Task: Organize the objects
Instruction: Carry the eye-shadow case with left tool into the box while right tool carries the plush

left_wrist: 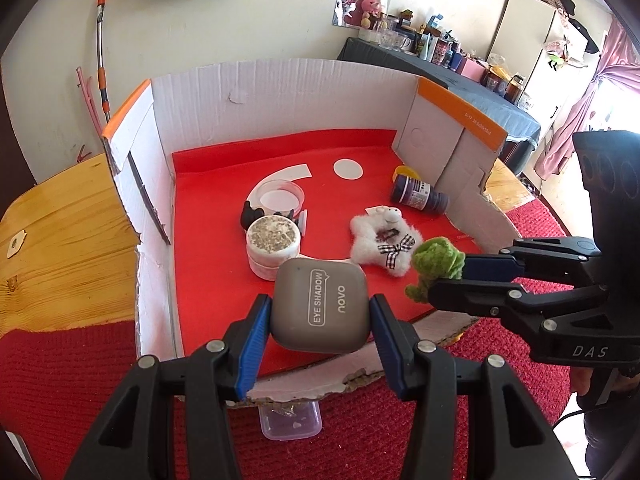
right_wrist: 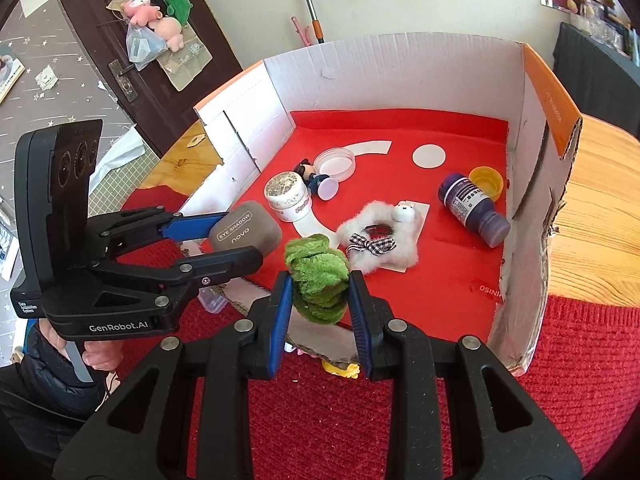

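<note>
Left wrist view: the left claw (left_wrist: 320,316) pinches a grey eye-shadow case (left_wrist: 319,307) by its two sides, holding it above the near edge of a cardboard box (left_wrist: 280,92) lined with red felt (left_wrist: 224,280). At twelve o'clock from the case stands a white jar (left_wrist: 273,245), with a clear round dish (left_wrist: 279,198) beyond it. At two o'clock lies a white fluffy toy (left_wrist: 386,240) with a checked bow, and farther out a dark purple bottle (left_wrist: 420,196) on its side. At three o'clock the right claw (left_wrist: 444,278) comes in from the side, clamped on a green plush piece (left_wrist: 436,266). Right wrist view: the right claw (right_wrist: 320,300) squeezes the green plush piece (right_wrist: 316,276) between its blue pads (right_wrist: 280,312) over the box's near rim. At ten o'clock the left claw (right_wrist: 244,236) grips the eye-shadow case (right_wrist: 246,231). The purple bottle (right_wrist: 474,208) lies at two o'clock beside a yellow cap (right_wrist: 486,182). Red knitted cloth (right_wrist: 560,360) covers the wooden tabletop (right_wrist: 600,216) around the box.
</note>
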{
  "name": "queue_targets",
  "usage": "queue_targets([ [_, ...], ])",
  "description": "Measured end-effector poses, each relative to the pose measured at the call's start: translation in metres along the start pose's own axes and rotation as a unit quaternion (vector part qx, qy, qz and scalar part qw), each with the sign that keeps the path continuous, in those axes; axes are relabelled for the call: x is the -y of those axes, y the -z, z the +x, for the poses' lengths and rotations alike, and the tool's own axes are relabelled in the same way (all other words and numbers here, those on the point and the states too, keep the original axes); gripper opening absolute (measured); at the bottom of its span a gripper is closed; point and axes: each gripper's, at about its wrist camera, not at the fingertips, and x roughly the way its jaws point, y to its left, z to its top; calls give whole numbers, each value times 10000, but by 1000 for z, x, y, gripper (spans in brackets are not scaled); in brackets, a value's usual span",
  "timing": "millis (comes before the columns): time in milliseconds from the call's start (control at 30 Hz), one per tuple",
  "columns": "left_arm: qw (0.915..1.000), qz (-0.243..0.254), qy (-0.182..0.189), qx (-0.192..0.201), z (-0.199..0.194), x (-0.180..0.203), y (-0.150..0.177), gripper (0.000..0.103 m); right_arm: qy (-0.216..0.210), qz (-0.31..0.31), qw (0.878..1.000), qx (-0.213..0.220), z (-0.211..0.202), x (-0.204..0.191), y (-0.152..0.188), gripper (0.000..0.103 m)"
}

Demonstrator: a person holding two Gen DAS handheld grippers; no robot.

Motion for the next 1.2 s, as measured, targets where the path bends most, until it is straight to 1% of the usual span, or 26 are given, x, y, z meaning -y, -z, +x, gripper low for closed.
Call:
queue_targets([
  [233,10000,12,-24,-72,6,-4,-6,52,156,-128,9996,-222,10,0,-7,27],
  [400,9998,30,-7,-197,14,-7,-8,52,242,-217,9987,-389,18,0,-11,27],
  [633,9997,-13,29,-263,23,-10,-11,52,285,-216,9981,-506,28,4,-13,27],
  [933,9996,-42,36,-268,28,-13,-15,52,309,-146,9983,-475,32,12,-16,27],
  [1200,9995,-80,38,-291,34,-16,-19,52,463,-113,9982,-364,32,19,-18,27],
])
